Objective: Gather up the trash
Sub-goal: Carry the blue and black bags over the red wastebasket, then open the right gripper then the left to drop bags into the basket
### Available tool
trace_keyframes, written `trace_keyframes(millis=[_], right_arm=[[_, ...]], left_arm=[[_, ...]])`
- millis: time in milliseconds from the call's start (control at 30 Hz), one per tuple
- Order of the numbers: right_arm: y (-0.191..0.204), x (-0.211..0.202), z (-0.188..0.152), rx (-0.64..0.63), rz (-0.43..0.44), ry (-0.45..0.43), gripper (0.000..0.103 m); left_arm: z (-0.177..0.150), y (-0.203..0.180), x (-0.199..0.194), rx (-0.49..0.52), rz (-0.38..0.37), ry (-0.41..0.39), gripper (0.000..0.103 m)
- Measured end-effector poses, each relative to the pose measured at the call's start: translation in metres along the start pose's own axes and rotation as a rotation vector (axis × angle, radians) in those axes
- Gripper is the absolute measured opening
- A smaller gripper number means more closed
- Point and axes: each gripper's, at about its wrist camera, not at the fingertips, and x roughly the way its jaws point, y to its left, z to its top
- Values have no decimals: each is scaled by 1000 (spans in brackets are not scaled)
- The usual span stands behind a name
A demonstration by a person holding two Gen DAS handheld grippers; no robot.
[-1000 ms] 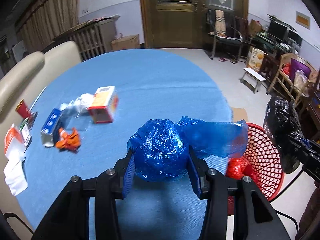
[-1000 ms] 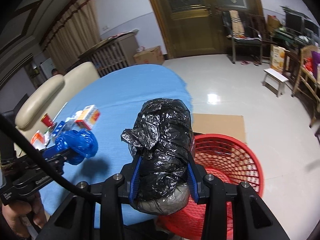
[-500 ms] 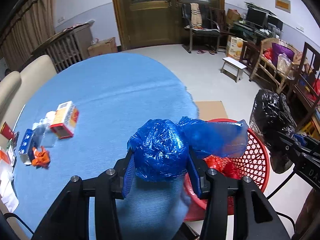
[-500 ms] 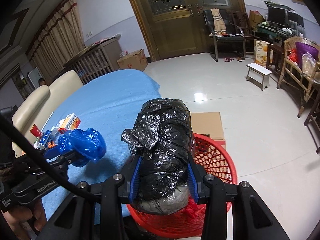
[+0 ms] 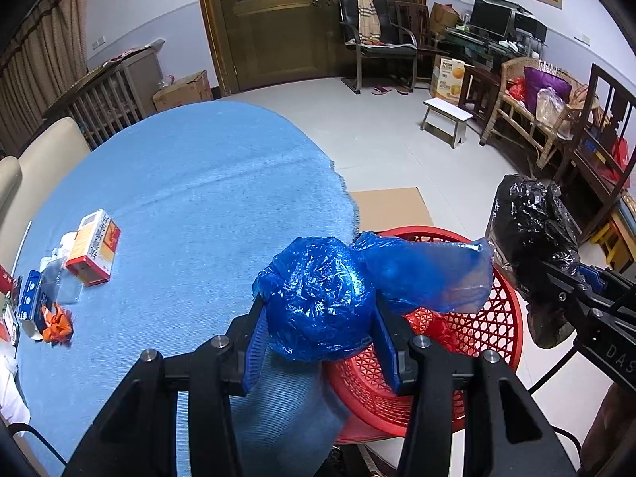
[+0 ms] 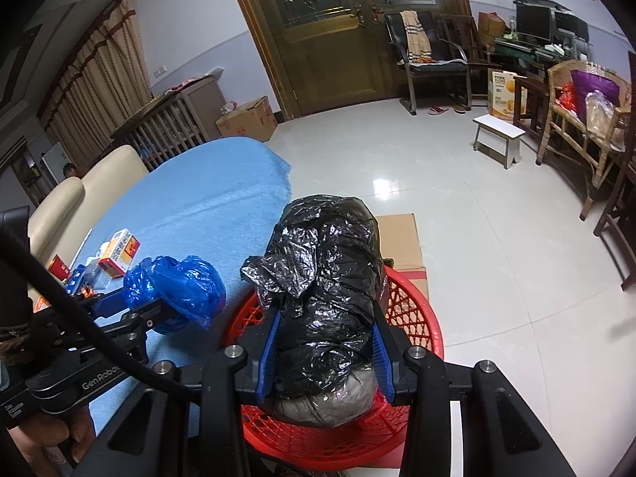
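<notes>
Fingers (image 5: 387,342) of both grippers tilt downward, gripping bags above basket (image 5: 485,342).

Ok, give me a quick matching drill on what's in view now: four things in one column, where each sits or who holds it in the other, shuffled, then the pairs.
Things:
1. blue bag bundle
2. black bag bundle
3. orange and white carton
4. red basket

Places:
A. on the floor beside the table
B. clamped in the right gripper
C. lying on the blue tablecloth
D. clamped in the left gripper

Pairs: 1-D, 2-B, 3-C, 4-A
</notes>
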Motion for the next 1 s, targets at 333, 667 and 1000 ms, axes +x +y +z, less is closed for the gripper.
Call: trace_keyframes(millis=[333, 667, 1000], right_arm=[[-15, 14, -7, 24, -18, 39, 43], [-25, 28, -15, 47, -36, 84, 45], [-24, 39, -10, 62, -53, 125, 59]], left_arm=[[0, -10, 6, 17, -9, 17, 49], [-2, -16, 8, 28, -13, 25, 49], [0, -18, 9, 34, -15, 29, 49]])
